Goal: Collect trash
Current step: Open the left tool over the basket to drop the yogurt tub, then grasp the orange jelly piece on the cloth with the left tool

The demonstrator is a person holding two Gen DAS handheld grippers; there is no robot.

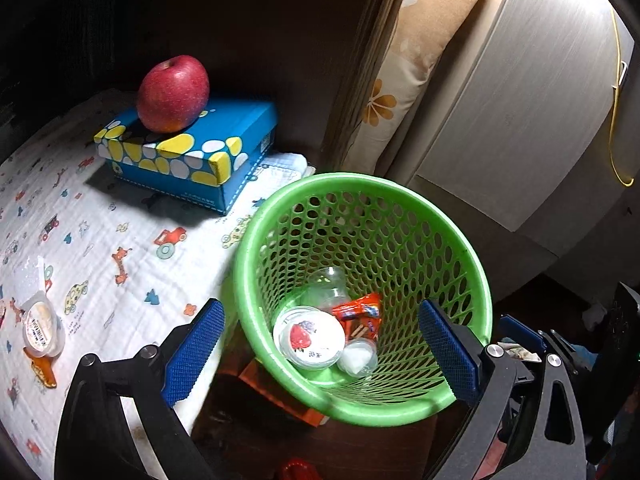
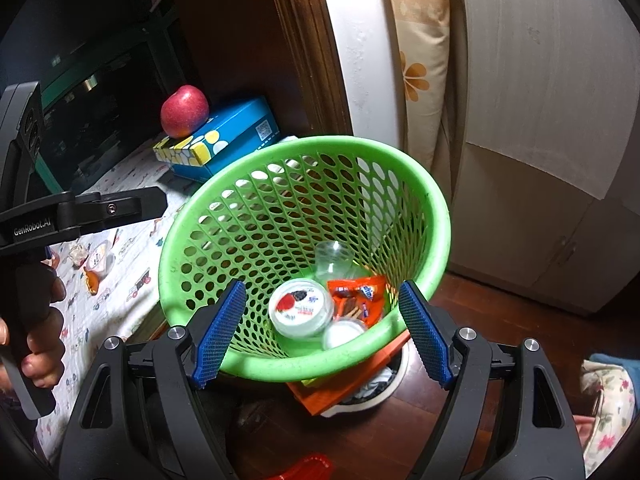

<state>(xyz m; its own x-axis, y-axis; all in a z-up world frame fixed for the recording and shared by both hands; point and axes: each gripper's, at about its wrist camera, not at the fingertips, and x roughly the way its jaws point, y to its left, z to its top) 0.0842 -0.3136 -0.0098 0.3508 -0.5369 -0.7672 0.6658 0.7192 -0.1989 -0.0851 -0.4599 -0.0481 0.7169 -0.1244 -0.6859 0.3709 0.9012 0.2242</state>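
Observation:
A green mesh basket [image 1: 400, 196] stands tilted beside the table. Inside it lie a round strawberry-print lid [image 1: 308, 338], a clear plastic cup [image 1: 330, 284], an orange snack wrapper [image 1: 358, 312] and a small white cup [image 1: 357, 356]. My left gripper [image 1: 320, 354] hangs open over the basket's mouth with nothing between its blue pads. My right gripper [image 2: 324, 334] is open too, above the near rim [image 2: 320, 368], and holds nothing. On the patterned tablecloth [image 1: 120, 280] lie a small lidded pudding cup [image 1: 42, 332], an orange wrapper [image 1: 44, 372] and crumpled clear plastic [image 1: 30, 276].
A red apple [image 1: 173, 94] sits on a blue tissue box [image 1: 188, 152] at the table's back. An orange box [image 2: 352, 384] on a white bin lies under the basket. A red object [image 2: 304, 466] is on the wooden floor. A white cabinet [image 1: 520, 120] stands on the right.

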